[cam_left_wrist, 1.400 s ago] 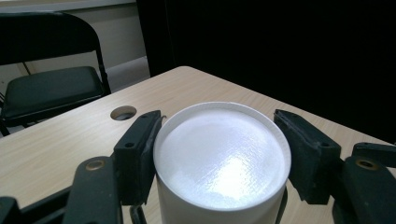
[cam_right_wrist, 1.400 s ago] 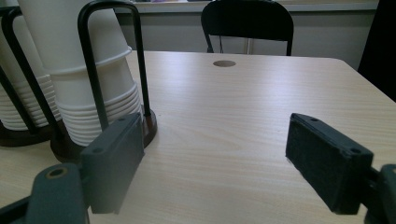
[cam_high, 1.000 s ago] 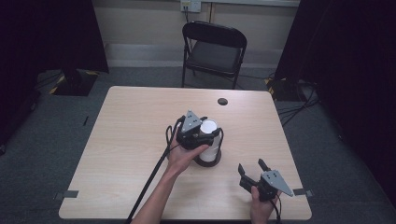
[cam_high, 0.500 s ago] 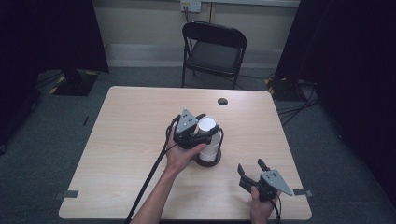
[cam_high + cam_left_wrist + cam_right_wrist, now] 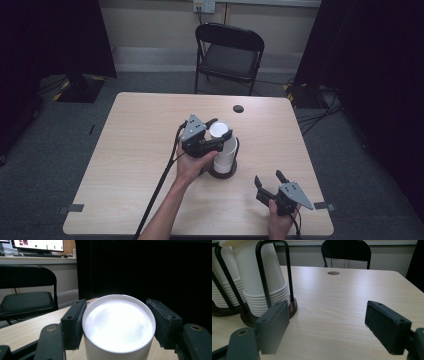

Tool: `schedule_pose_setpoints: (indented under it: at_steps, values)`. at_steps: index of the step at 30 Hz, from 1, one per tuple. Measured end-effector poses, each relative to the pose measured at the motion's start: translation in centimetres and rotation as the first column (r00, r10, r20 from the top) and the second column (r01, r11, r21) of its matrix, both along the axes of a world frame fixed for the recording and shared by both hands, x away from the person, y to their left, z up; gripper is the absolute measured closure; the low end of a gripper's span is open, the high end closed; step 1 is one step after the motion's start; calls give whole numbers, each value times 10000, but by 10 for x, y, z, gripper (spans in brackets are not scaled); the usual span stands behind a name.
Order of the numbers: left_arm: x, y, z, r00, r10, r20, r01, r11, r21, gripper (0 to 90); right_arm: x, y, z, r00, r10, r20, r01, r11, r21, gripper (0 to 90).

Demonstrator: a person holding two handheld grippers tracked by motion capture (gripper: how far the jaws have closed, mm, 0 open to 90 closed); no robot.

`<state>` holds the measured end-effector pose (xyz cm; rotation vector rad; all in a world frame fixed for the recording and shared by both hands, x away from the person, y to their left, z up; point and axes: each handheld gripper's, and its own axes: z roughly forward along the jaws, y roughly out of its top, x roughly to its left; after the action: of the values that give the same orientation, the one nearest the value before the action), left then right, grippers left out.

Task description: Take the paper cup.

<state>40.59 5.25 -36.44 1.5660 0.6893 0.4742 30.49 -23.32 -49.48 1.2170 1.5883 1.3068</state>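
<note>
Left gripper (image 5: 216, 134), held over the middle of the table (image 5: 130, 150): its jaws straddle the closed end of the top cup (image 5: 220, 131) of an inverted stack of white paper cups (image 5: 224, 152). In the left gripper view the left pad (image 5: 74, 322) lies against the cup wall, while the right pad (image 5: 163, 322) stands just beside it; whether the grip is fully closed cannot be told. The stack sits in a black wire holder (image 5: 273, 272) on a dark round base (image 5: 223, 172), right of the table's centre. The cups are judged light, thin-walled and easily crushed, and nested cups tend to cling; a gentle hold just below the closed end, on opposite sides of the wall, suits best. Right gripper (image 5: 272, 182), near the table's front right corner: jaws wide apart, holding nothing, pointing toward the holder. Hidden or unclear: the lower cup rims behind the hand in the high view; the number of nested cups; and a second stack (image 5: 224, 277), cut off at the left edge of the right gripper view.
</note>
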Motion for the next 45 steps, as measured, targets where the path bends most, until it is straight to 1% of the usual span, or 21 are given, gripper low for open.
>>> schedule_pose_setpoints:
  at_steps: [3, 9, 12, 15, 20, 22, 25, 29, 33, 34, 36, 38, 39, 40, 41, 45]
  values:
    - [-1, 4, 2, 9999, 59, -109, -62, 9997, -218, 351, 0, 0, 0, 10000, -16, 39, 16, 10000, -5, 189]
    - [-4, 12, 8, 10000, 49, 0, -49, 9982, -590, 351, 0, 0, 0, 10000, -32, 24, 32, 10000, -10, 189]
    - [-6, 15, 12, 10000, 55, 73, -50, 9977, -674, 351, 0, 0, 0, 10000, -53, 36, 53, 10000, -2, 189]
    - [-8, 19, 15, 10000, -15, 84, 21, 9972, -742, 351, 0, 0, 0, 10000, -43, 29, 43, 10000, -10, 189]
    - [-14, 23, 17, 9998, -208, 11, 208, 9933, -1137, 351, 0, 0, 0, 10000, -46, 10, 46, 10000, -35, 189]
    - [-16, 24, 18, 9997, -233, 25, 234, 9932, -1144, 351, 0, 0, 0, 10000, -51, 8, 51, 10000, -36, 189]
    - [-19, 26, 17, 9995, -318, -34, 313, 9934, -1104, 351, 0, 0, 0, 10000, -50, 13, 50, 10000, -41, 189]
    - [-24, 29, 17, 9996, -262, -47, 254, 9924, -1208, 351, 1, 1, 0, 10000, -44, 15, 44, 10000, -69, 189]
    - [-30, 33, 16, 9993, -367, -87, 354, 9919, -1219, 351, 1, 1, 0, 10000, -48, -45, 48, 9999, -119, 189]
    - [-31, 34, 16, 9991, -408, -57, 399, 9923, -1169, 351, 1, 1, 0, 10000, -62, -59, 61, 9999, -138, 189]
    - [-34, 34, 14, 9992, -405, 10, 403, 9917, -1221, 350, 1, 2, 0, 10000, -69, -57, 68, 9998, -173, 189]
    - [-37, 36, 12, 9982, -600, -76, 582, 9876, -1456, 350, 1, 2, 0, 10000, -68, -69, 66, 9997, -223, 190]
    - [-38, 36, 11, 9979, -648, -76, 629, 9867, -1500, 351, 1, 2, 0, 10000, -44, -65, 43, 9997, -247, 202]
    - [-40, 37, 10, 9977, -678, -43, 662, 9854, -1571, 351, 1, 2, 0, 10000, 5, -71, -7, 9997, -241, 239]
    - [-42, 37, 10, 9972, -751, -69, 730, 9841, -1620, 351, 1, 2, 0, 10000, -4, -74, 2, 9997, -256, 241]
    - [-47, 38, 6, 9951, -976, -163, 936, 9819, -1648, 351, 0, 3, 0, 10000, 16, -66, -18, 9995, -305, 235]
